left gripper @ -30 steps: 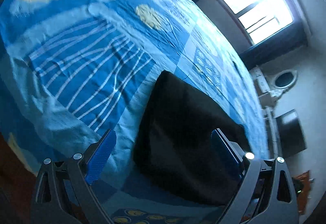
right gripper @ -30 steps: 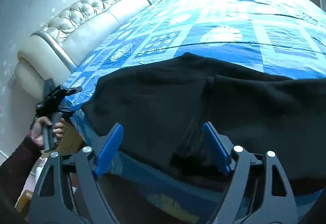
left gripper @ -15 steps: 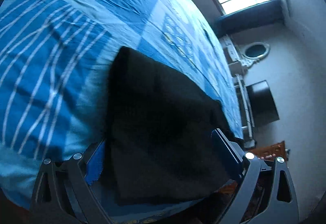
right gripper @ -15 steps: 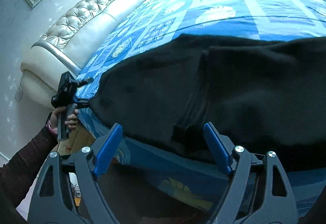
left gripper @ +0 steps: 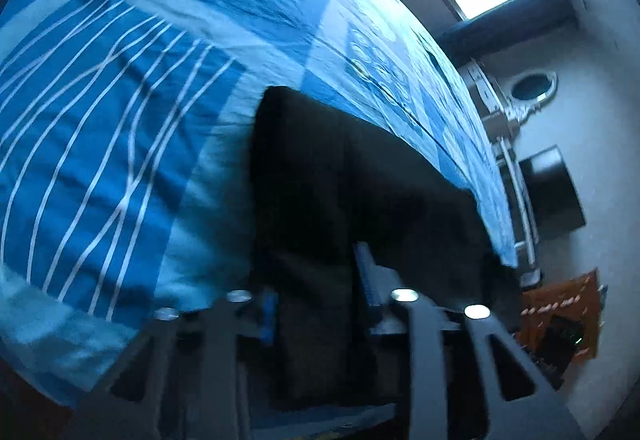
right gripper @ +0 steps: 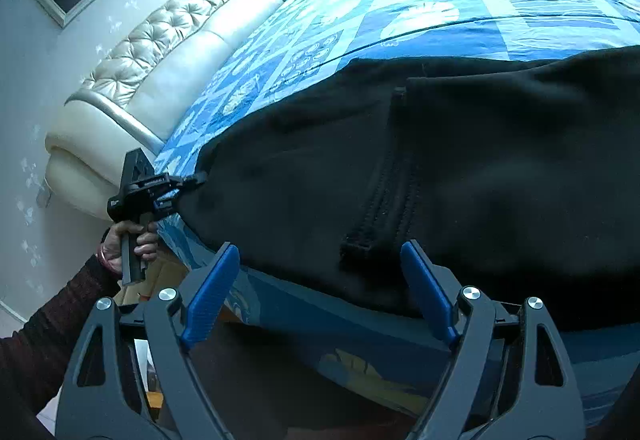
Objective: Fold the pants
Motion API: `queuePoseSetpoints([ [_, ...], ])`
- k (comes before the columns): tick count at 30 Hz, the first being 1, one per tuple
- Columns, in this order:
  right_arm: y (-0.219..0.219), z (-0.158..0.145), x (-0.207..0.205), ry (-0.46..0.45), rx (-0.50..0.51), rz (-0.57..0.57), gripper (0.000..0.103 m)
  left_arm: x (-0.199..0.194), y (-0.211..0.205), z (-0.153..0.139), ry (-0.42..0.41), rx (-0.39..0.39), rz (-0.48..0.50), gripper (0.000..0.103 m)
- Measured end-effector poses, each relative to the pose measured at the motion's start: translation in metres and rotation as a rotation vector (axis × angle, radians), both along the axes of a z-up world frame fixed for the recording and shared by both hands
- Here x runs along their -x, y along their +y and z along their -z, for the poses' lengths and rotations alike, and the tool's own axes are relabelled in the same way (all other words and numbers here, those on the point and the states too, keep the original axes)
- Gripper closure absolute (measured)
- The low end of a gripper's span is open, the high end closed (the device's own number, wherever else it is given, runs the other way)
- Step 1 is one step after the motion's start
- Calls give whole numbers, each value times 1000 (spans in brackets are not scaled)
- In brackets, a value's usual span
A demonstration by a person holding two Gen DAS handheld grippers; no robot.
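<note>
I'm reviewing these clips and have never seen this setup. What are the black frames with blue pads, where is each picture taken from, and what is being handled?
No robot here: a person holds a hand-held gripper in each hand, each with a fisheye camera looking along its jaws. The left gripper is closing on a corner of the black fabric pants, with cloth between its jaws; the right view shows it from outside, gripped by the person's hand. The right gripper hovers open at the pants' near edge, by the ribbed cuff, holding nothing. The pants lie on a blue patterned bedspread.
</note>
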State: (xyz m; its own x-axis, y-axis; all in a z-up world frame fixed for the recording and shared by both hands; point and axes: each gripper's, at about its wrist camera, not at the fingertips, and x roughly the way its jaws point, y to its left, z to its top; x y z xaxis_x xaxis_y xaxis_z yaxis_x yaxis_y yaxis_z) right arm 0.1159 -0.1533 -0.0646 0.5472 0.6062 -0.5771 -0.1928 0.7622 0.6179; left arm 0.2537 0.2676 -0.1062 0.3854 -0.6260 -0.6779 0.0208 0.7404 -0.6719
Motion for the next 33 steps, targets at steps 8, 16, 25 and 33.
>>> queuePoseSetpoints([
  [8, -14, -6, 7, -16, -28, 48, 20, 7, -18, -33, -62, -56, -11, 90],
  [16, -32, -8, 15, -22, -66, 93, 20, 17, -47, -93, -153, 1, 53, 90],
  [25, -46, -18, 23, -50, -102, 128, 20, 39, -145, -159, -273, 5, 205, 90],
  [33, -70, -24, 32, -75, -144, 185, 20, 45, -262, -154, -288, -87, 367, 90],
])
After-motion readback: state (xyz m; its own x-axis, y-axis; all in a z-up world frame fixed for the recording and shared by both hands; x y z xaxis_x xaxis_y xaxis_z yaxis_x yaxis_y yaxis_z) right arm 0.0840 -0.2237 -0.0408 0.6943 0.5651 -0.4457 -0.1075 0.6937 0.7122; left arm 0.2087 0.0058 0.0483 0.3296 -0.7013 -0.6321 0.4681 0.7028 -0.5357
